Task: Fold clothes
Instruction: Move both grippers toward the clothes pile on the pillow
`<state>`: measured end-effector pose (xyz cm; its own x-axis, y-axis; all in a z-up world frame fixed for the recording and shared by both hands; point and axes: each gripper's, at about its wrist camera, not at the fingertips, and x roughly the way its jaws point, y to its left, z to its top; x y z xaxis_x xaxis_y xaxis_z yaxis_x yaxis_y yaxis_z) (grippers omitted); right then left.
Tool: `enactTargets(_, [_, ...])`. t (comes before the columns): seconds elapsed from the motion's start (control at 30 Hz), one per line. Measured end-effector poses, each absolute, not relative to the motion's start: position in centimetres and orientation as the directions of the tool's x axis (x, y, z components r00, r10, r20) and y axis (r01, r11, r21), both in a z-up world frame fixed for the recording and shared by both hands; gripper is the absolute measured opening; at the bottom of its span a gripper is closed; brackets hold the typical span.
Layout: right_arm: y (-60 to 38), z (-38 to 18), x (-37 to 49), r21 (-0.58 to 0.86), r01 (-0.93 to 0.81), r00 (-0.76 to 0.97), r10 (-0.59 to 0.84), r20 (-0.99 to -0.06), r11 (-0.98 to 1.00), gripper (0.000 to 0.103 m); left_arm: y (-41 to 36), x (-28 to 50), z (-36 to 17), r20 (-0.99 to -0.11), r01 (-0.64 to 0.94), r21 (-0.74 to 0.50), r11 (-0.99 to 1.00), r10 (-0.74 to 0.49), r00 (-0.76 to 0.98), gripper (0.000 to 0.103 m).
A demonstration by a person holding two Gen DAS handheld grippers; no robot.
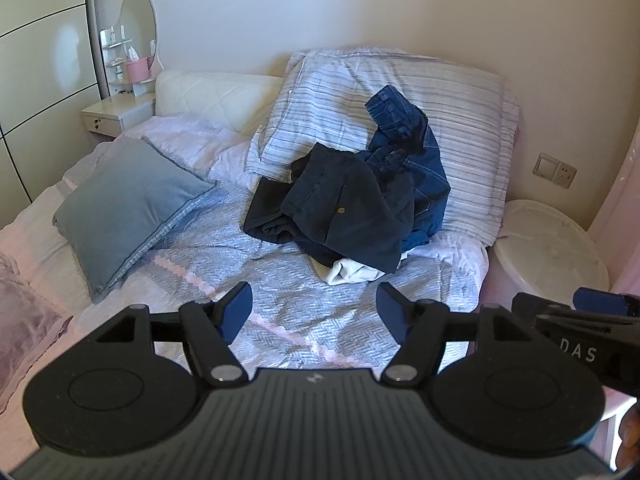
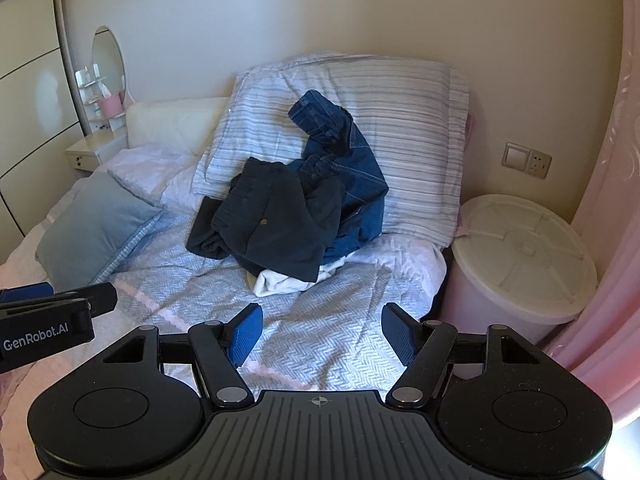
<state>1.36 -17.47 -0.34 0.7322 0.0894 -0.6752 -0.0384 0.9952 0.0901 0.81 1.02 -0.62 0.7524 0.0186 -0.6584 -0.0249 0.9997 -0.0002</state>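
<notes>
A heap of clothes lies on the bed against a striped pillow: dark navy trousers [image 1: 344, 208] on top, blue jeans [image 1: 416, 160] behind, a white garment [image 1: 348, 270] underneath. The same heap shows in the right wrist view: navy trousers [image 2: 276, 220], jeans [image 2: 352, 176], white garment [image 2: 280, 280]. My left gripper [image 1: 314, 308] is open and empty, above the bedspread short of the heap. My right gripper [image 2: 322, 334] is open and empty, also short of the heap. Each gripper shows at the edge of the other's view.
The bed [image 1: 280, 320] has a patterned blue-pink spread. A grey-blue cushion [image 1: 128, 200] lies left, a striped pillow [image 1: 460, 128] at the back. A white lidded bin [image 2: 520, 256] stands right of the bed. A nightstand with mirror [image 1: 120, 108] is far left.
</notes>
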Motion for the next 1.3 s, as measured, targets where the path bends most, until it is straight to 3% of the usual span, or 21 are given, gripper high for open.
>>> enactTargets(1.3, [-17.6,-3.3,5.2,0.061,-0.079,0.688,0.099,-0.719,0.995,0.069,3.5,5.0,-3.4,-0.731,-0.076,-0.031,0.997,0.029,0.682,0.065])
